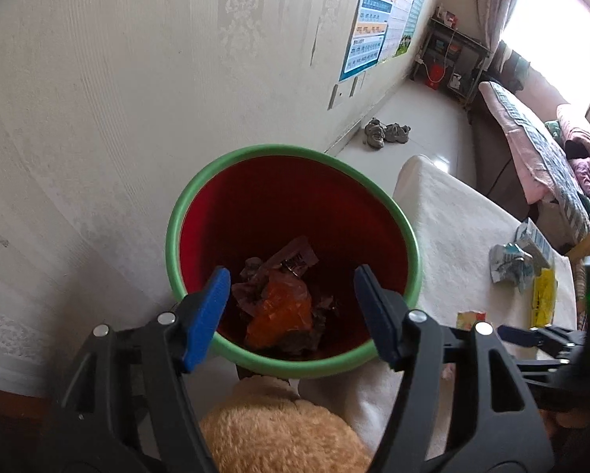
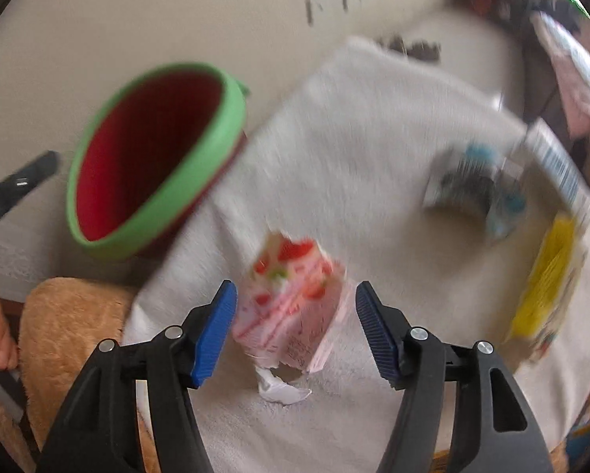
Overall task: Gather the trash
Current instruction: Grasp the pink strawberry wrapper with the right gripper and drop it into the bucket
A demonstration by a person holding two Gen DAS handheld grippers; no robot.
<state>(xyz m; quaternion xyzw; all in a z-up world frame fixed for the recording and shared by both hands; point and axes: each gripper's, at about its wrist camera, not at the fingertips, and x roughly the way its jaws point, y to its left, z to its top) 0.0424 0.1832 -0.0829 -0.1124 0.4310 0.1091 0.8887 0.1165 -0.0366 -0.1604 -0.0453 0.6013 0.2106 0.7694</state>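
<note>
Item: pink carton [image 2: 291, 307], on white-covered counter [image 2: 373, 157], between jaws of right gripper [image 2: 295, 315], jaws open, not pressing yet. Bin [image 2: 153, 157] at 10 o'clock; left gripper [image 1: 291, 295] above it, jaws open, empty. Tip: centre carton, close squarely on flat sides, lift w/o crushing.

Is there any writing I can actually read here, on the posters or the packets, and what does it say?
None can be read.
Wall posters: rows of print, too small.
Blue-and-white carton: print too small; only a barcode shows in the right wrist view.
Yellow packet: print too small.
Pink strawberry carton: fine print, blurred.
Wrapper in the bin: dark print, illegible.
</note>
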